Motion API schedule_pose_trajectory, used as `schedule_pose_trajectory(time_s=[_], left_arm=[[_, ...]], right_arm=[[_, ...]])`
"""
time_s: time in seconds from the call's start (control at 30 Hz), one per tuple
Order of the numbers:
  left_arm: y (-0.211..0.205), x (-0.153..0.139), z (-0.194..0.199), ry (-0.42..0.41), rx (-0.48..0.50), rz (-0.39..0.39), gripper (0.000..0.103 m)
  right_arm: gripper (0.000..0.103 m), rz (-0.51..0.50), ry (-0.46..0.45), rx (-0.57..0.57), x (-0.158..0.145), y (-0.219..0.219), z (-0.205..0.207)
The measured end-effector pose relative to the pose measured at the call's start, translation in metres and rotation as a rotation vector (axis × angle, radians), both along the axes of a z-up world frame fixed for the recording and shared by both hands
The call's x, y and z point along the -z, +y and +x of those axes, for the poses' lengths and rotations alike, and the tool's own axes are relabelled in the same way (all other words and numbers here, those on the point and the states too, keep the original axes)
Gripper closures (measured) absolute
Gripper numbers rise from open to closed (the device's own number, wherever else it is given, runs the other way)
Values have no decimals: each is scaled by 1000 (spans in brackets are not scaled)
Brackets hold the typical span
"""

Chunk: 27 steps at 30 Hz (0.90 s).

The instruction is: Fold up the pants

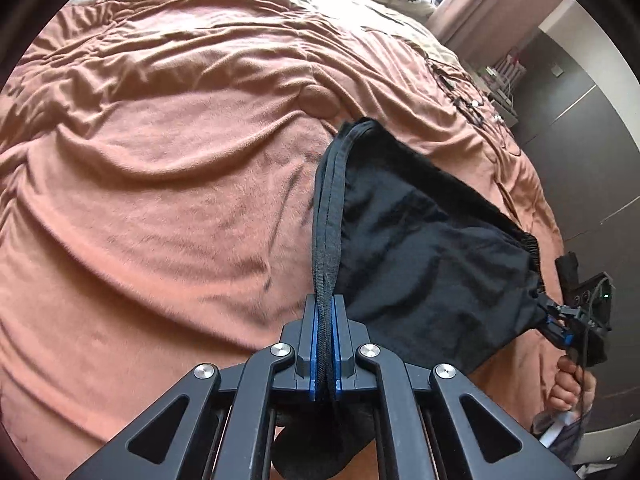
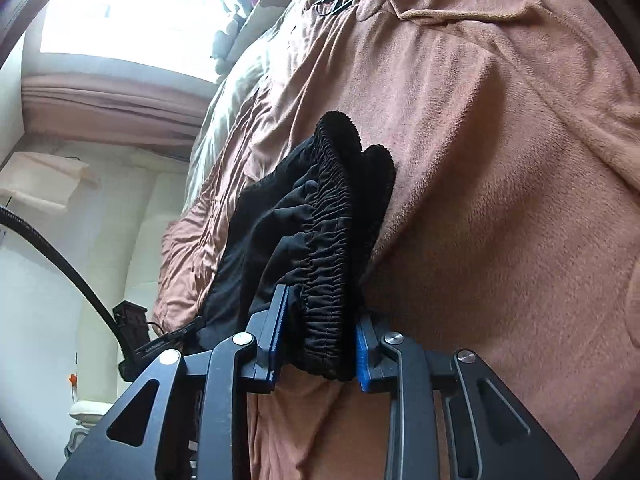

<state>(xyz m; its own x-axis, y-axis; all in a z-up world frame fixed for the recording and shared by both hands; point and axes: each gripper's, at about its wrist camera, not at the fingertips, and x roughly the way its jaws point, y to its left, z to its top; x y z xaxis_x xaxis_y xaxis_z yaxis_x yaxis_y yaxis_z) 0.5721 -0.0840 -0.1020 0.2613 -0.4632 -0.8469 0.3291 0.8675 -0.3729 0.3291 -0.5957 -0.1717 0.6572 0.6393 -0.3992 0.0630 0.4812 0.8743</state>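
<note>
Pants: soft, light, limp; lying near the bed's edge.
Left gripper: clamped on a hem.
Right gripper: clamped on the bunched waistband.
Hold: thick edges hold best.

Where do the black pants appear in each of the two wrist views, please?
Left wrist view: black pants right of centre, their hem edge running down into the left tongs.
Right wrist view: black pants at centre, the gathered waistband between the right tongs.
Shared landmark: the pink-brown blanket beneath them.
</note>
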Motion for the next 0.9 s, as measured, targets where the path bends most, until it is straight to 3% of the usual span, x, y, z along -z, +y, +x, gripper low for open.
schedule_pose_trajectory(time_s=[0.2, 0.6, 0.9], left_arm=[[16, -8, -36, 29, -33, -10, 98], [67, 1, -129, 52, -112, -76, 98], [92, 11, -190, 77, -189, -125, 98]], right_arm=[[80, -14, -7, -49, -7, 8, -19], [80, -169, -10, -192, -25, 47, -48], [80, -236, 0, -267, -38, 58, -36]])
